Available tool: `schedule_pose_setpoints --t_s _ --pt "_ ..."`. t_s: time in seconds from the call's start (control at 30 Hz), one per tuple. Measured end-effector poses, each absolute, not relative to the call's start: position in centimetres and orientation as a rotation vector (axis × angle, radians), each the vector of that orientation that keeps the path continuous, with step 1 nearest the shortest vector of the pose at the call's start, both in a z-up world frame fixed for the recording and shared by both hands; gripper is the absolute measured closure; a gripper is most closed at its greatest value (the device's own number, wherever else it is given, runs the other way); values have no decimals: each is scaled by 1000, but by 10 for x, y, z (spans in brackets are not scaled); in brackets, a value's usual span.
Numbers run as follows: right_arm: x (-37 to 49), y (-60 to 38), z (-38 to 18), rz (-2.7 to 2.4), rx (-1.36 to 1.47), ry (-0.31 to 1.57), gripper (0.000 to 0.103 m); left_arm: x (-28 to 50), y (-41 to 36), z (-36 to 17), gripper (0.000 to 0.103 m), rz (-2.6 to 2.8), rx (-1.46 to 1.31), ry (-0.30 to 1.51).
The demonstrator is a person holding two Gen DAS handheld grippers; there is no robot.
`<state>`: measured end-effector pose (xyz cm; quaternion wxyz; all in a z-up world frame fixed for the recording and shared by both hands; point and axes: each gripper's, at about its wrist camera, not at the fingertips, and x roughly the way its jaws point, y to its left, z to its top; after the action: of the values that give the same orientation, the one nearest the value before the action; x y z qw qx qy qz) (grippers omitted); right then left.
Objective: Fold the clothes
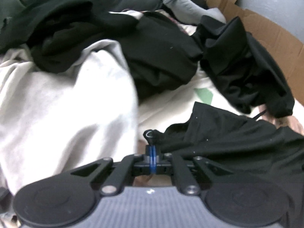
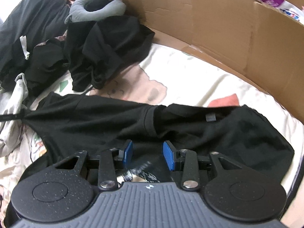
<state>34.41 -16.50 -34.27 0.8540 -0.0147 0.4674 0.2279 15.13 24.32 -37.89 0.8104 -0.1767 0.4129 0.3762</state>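
A black T-shirt (image 2: 114, 121) lies spread across the patterned bedsheet (image 2: 199, 83), pulled taut toward the left into a point. In the left wrist view the same black T-shirt (image 1: 228, 138) runs off to the right. My left gripper (image 1: 152, 150) is shut, its blue pads pressed together on a bunched corner of that shirt. My right gripper (image 2: 148, 153) hovers over the shirt's near edge, close to the collar. It is open: its blue pads (image 2: 128, 151) stand apart with only cloth lying below them.
A heap of black clothes (image 1: 152, 57) and a white garment (image 1: 66, 104) lie to the left. More dark clothes (image 2: 106, 47) sit behind the shirt. A grey neck pillow (image 2: 91, 9) lies at the back. A cardboard wall (image 2: 218, 22) bounds the bed on the right.
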Motion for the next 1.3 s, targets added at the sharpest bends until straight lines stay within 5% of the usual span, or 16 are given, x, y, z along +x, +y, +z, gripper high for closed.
schedule_pose_setpoints --t_s 0.4,0.5,0.87,1.2,1.3 --pt "365 -126 -342 558 -42 985 60 137 226 -364 94 703 -324 913" --pt "369 -117 -344 573 -51 988 59 149 236 -358 71 676 -305 881" --pt "382 -80 -358 639 -111 1014 59 216 281 -394 59 525 -384 852" --pt "409 -39 -363 692 -129 1007 57 238 294 -424 61 463 -458 875" --pt "423 -25 -365 696 -89 1010 55 238 294 -429 87 470 -464 869"
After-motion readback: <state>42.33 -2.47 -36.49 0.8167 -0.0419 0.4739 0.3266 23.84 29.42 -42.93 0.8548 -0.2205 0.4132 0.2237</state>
